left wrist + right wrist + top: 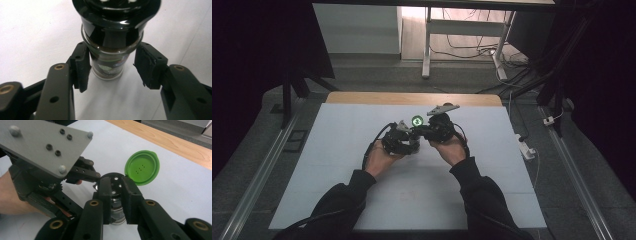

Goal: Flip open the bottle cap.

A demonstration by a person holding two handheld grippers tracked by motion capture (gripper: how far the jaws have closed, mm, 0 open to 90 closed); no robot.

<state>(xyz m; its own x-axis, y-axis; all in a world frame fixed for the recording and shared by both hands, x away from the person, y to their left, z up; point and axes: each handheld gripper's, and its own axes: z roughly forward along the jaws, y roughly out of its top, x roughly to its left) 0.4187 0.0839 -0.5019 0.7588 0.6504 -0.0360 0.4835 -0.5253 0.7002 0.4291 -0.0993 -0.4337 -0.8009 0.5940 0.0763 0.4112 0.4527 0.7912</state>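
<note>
A small glass spice jar (107, 67) stands on the white table, with a black shaker cap (115, 185) and a green flip lid (142, 167) hinged open. My left gripper (111, 62) straddles the glass body just under the cap. Its left pad (81, 70) lies against the glass, while the right pad (147, 67) stands a sliver off it. My right gripper (116, 185) comes from the other side and is shut on the black cap, one pad on each flank. In the high view both grippers meet at mid-table under the green lid (417, 121).
The white sheet (362, 180) covers most of the table, and a strip of bare wood (412, 98) shows along the far edge. A white power strip (526, 148) and cables lie on the floor to the right. Desk legs (426, 50) stand beyond the table.
</note>
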